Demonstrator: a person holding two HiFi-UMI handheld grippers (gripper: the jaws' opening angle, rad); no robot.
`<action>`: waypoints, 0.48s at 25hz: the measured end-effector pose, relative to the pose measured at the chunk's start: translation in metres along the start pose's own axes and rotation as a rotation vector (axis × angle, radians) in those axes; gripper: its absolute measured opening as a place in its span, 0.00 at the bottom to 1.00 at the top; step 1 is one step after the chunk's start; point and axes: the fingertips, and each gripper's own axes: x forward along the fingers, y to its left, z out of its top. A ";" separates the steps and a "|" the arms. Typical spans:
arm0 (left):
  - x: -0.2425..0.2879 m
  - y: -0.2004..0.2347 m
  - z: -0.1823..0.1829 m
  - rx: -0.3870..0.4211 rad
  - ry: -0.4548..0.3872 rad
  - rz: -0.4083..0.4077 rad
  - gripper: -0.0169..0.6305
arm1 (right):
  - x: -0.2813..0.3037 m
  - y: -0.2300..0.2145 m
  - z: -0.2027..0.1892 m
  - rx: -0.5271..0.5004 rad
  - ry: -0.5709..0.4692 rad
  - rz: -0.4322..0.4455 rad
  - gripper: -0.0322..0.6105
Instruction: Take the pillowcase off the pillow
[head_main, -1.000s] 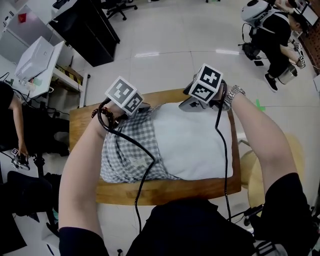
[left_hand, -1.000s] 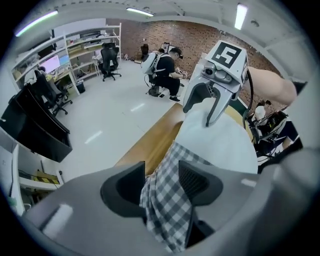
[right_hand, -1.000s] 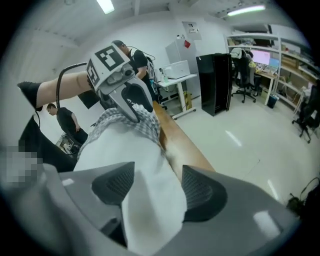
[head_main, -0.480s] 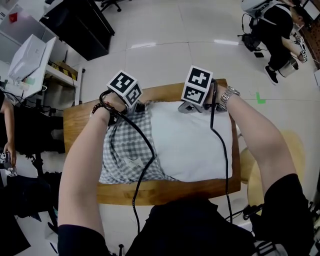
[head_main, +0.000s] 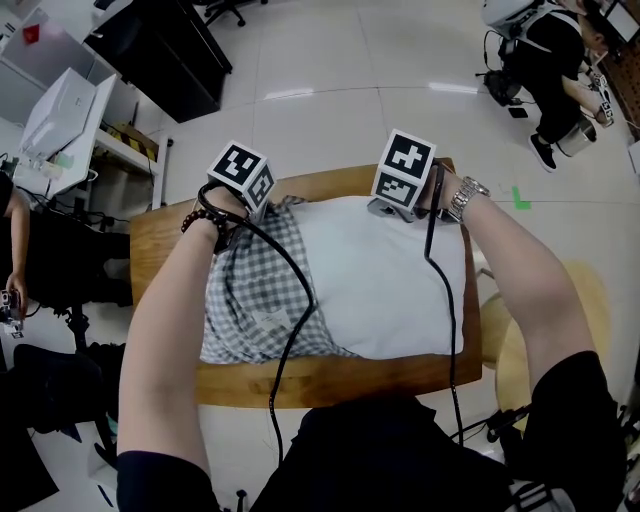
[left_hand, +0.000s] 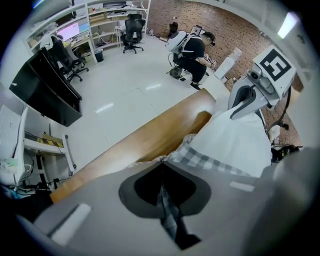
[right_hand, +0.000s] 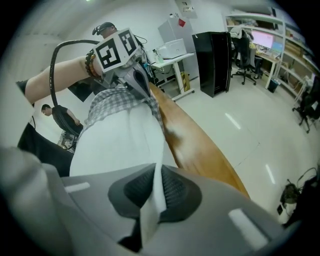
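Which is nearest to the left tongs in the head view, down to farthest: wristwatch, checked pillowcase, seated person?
1. Checked pillowcase, pinched in the left tongs.
2. Wristwatch, over on the right side.
3. Seated person, far off at upper right.

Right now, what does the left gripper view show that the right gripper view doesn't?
Left gripper view only: the left gripper with its jaws just closed on a fold of the checked pillowcase, and the right gripper seen from outside at the pillow. Right gripper view only: the right gripper's own jaws, just closed on the pillow's white fabric, and the left gripper seen from outside. Both share: pillow, pillowcase and the wooden table.
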 end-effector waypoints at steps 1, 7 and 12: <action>-0.004 0.004 -0.003 -0.007 0.000 0.010 0.04 | -0.003 0.001 0.000 0.004 0.002 -0.007 0.07; -0.020 0.020 -0.028 -0.024 -0.007 0.073 0.04 | -0.014 0.006 -0.006 0.022 0.010 -0.065 0.07; -0.034 0.026 -0.041 -0.037 -0.029 0.112 0.04 | -0.024 0.006 -0.014 0.036 0.005 -0.104 0.07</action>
